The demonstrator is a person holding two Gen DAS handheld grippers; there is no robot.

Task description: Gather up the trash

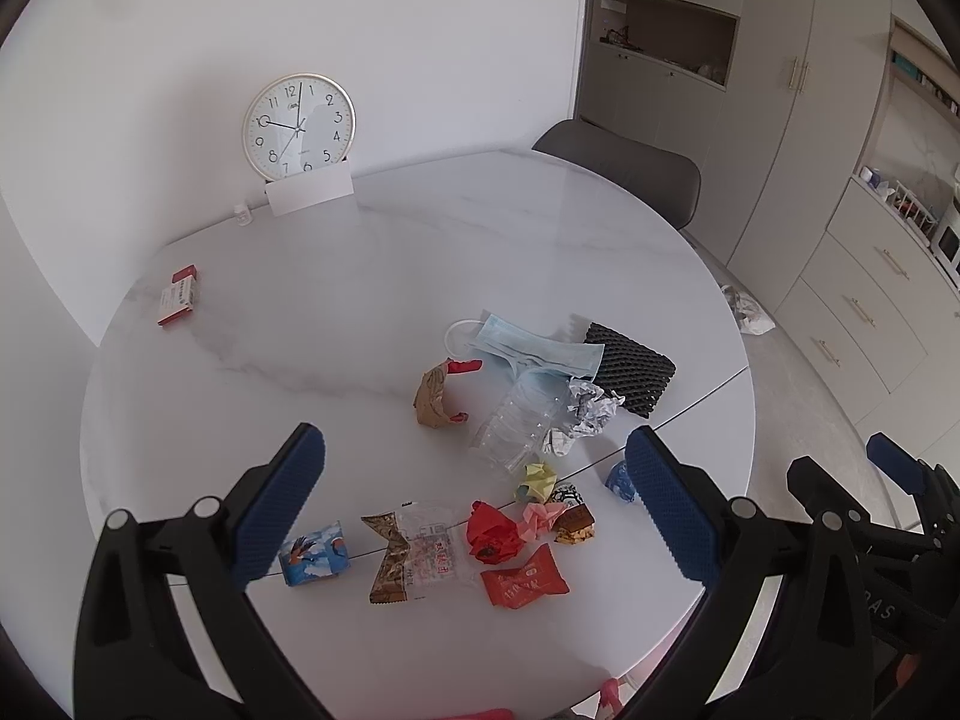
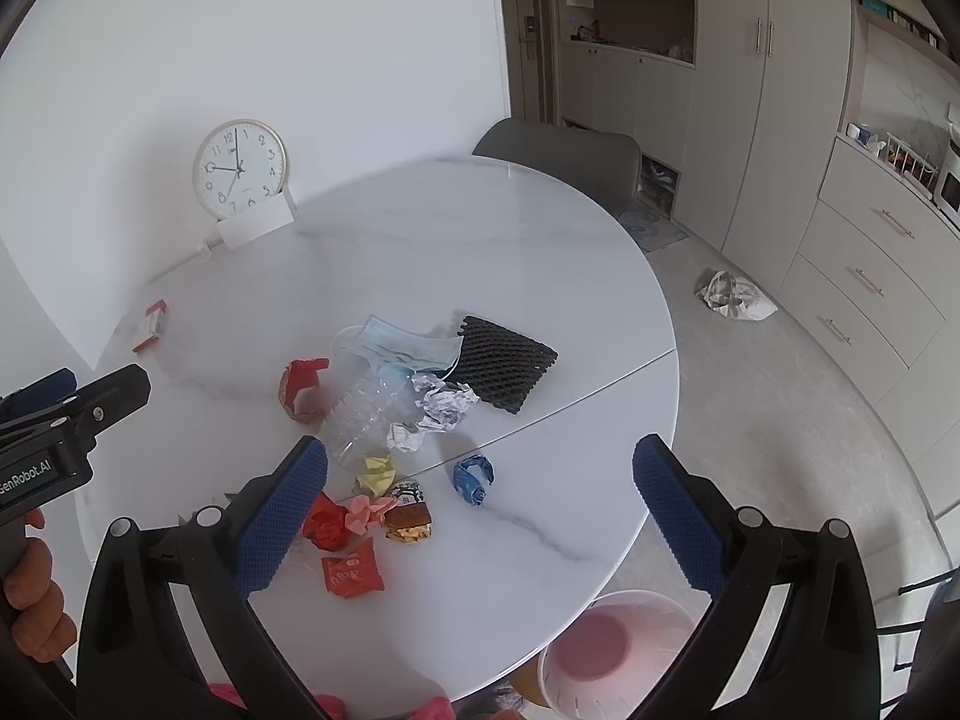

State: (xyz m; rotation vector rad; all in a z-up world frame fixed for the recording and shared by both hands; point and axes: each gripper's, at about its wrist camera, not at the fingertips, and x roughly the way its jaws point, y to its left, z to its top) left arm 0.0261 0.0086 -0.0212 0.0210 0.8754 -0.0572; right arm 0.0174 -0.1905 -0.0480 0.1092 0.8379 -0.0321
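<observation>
Trash lies scattered on the round white marble table (image 1: 360, 276) (image 2: 450, 228): a blue face mask (image 1: 534, 348) (image 2: 408, 345), black foam netting (image 1: 633, 366) (image 2: 507, 360), a crushed clear bottle (image 1: 519, 420) (image 2: 366, 411), crumpled foil (image 1: 591, 405) (image 2: 447, 402), red wrappers (image 1: 522, 579) (image 2: 351, 576), a blue wad (image 2: 473, 477) and a small bird-print box (image 1: 315, 552). My left gripper (image 1: 474, 510) hovers open above the near wrappers, holding nothing. My right gripper (image 2: 480, 516) also stands open and empty above the table's near edge.
A clock (image 1: 298, 125) and white card stand at the table's back by the wall. A red-white box (image 1: 179, 295) lies far left. A grey chair (image 2: 558, 159) is behind the table. A white bin with pink liner (image 2: 618, 654) sits below the near edge. Cabinets line the right.
</observation>
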